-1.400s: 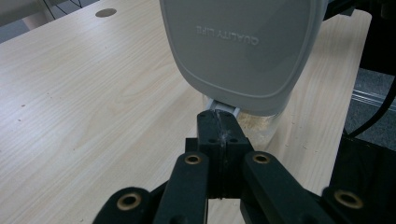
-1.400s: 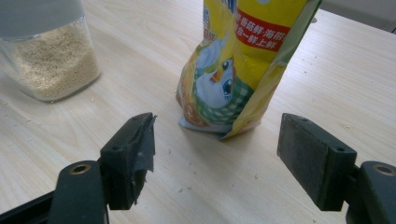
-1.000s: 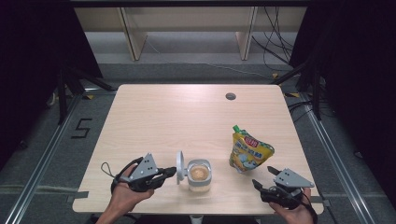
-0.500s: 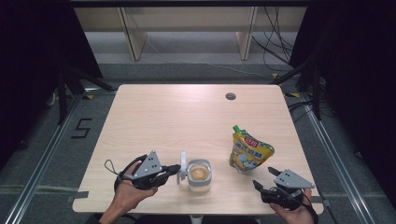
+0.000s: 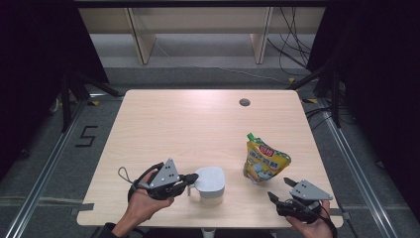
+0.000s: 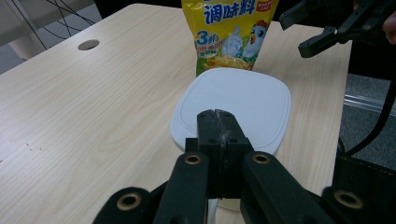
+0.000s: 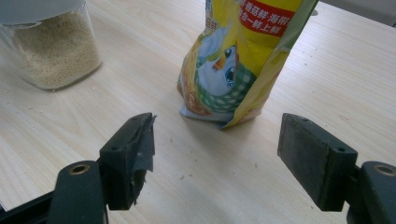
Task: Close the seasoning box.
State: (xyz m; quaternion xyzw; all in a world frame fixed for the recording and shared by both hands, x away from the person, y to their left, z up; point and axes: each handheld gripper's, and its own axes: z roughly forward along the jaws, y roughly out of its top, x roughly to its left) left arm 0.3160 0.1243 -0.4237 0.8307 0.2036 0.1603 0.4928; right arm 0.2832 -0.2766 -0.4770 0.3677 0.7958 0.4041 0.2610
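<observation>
Tabletop (image 5: 163, 129) of pale wood carries everything here, with a small round cable hole (image 5: 244, 102) toward its far edge. Next in size is the yellow stand-up seasoning pouch with a green cap and a cartoon chick on it (image 5: 264, 161), upright at the near right, well apart from the clear square plastic jar of beige granules (image 5: 210, 186) at the near centre. The jar's white rounded-square lid (image 6: 233, 105) now lies flat over its mouth; whether it has snapped home all round cannot be told. The left claw (image 5: 192, 177) is clenched tight with nothing between its jaws, its tips resting on the near left edge of that lid, so the step in hand looks like seating the lid. To do that well, I would press straight down with the closed tips rather than sideways, since the jar is light and could slide or tip toward the pouch; working from the edge toward the middle should seat the rim evenly, and easing off slowly would show whether it stays down. The right claw (image 5: 278, 190) sits released, jaws spread wide and empty, low over the near right of the tabletop just short of the pouch; it could steady the jar's wall if the lid resists.
</observation>
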